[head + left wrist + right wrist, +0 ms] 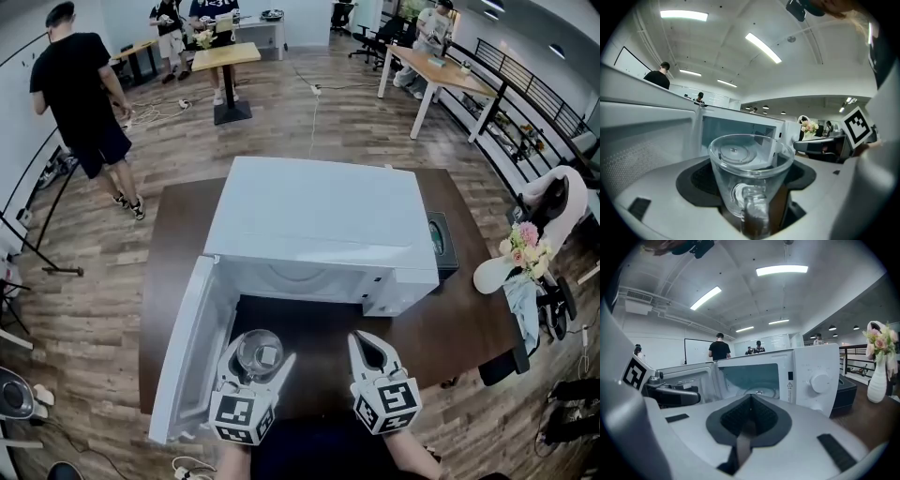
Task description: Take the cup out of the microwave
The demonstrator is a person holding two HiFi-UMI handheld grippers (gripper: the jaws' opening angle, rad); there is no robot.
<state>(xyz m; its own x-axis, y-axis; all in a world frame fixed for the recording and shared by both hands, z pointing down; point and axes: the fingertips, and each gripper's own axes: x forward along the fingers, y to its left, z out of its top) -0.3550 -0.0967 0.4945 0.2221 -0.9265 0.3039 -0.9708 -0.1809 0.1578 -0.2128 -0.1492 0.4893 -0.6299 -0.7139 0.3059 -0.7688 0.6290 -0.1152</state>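
Glass cup [751, 178]: pinched in left tongs [255, 361], held outside microwave [319, 225], above the surface [469, 319].
Right tongs [364, 342]: pressed together, empty.
Handling: judged light, stiff, slippery, fragile; best gripped across its walls.

Head view: steeply down on the microwave [319, 225].
Left gripper view: low, close, facing its cavity.
Right gripper view: same cavity, shared.

The cup [751, 180] is clear, glossy glass. The microwave [319, 220] has a smooth white shell, perhaps painted metal. The counter [473, 323] is dark, smooth wood. At its 3 o'clock, a vase [492, 275] looks glossy white. The left tool [260, 352] is matt white plastic with ribbed black pads [699, 182].
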